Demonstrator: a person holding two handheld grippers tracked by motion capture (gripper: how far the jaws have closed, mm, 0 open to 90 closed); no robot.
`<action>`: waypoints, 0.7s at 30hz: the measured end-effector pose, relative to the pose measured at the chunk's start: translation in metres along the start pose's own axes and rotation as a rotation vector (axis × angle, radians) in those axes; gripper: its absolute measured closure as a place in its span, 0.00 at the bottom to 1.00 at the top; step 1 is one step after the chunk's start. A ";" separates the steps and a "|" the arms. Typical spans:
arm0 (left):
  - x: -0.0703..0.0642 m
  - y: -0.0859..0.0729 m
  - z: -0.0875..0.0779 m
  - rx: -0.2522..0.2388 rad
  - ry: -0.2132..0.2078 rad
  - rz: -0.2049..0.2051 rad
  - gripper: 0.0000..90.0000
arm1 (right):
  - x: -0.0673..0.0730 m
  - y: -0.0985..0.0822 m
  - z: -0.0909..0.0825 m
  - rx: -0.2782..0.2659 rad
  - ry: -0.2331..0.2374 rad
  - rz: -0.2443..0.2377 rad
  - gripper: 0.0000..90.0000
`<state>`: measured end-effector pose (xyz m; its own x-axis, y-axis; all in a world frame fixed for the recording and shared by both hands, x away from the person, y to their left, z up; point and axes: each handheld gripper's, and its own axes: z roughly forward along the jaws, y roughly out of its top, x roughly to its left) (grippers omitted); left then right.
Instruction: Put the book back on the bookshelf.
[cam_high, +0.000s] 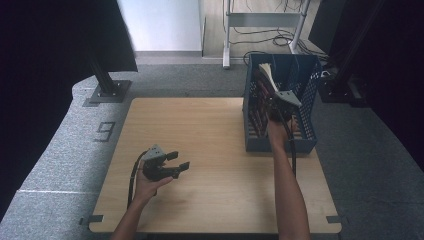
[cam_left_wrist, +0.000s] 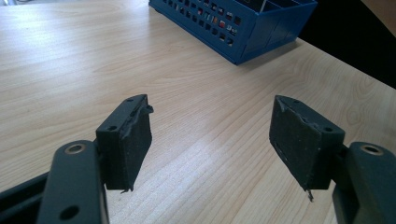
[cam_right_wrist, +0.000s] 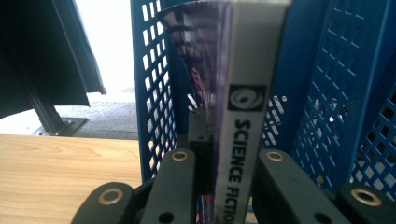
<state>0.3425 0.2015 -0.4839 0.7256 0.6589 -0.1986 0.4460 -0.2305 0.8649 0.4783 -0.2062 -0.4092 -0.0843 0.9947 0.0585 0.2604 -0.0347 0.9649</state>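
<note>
In the right gripper view the jaws of the right gripper (cam_right_wrist: 229, 186) are clamped tight on a book (cam_right_wrist: 247, 107), one on each cover, with the grey spine facing the camera in the middle of the frame. The spine carries a black square with a swirl mark and, below it, the words "SCIENCE FICTIO", cut off by the bottom edge. The book stands roughly upright inside a blue latticed crate (cam_right_wrist: 336, 93), whose walls rise on both sides of it.

In the high view the crate (cam_high: 307, 142) sits at the upper right of the desk (cam_high: 210, 150), with more books standing along its left side; the held book (cam_high: 267, 75) sticks up above the rim, pages fanned.

The left gripper (cam_left_wrist: 210, 144) has its jaws wide apart, with nothing between them, over bare desk at the lower left of the high view (cam_high: 175, 165). A "9" is marked on the floor (cam_high: 50, 165) left of the desk.
</note>
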 end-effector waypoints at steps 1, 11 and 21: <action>0.000 0.000 0.000 0.000 0.001 0.001 0.33 | -0.001 0.000 -0.001 0.003 0.000 0.002 0.91; 0.000 0.000 0.001 0.004 0.002 -0.002 0.33 | -0.005 -0.004 -0.004 -0.075 0.015 0.043 0.91; 0.003 -0.001 -0.001 -0.004 0.005 -0.009 0.33 | 0.002 -0.002 0.004 -0.133 -0.008 0.052 0.91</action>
<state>0.3436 0.2043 -0.4844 0.7189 0.6647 -0.2034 0.4499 -0.2219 0.8651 0.4814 -0.2034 -0.4123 -0.0659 0.9920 0.1080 0.1341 -0.0985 0.9861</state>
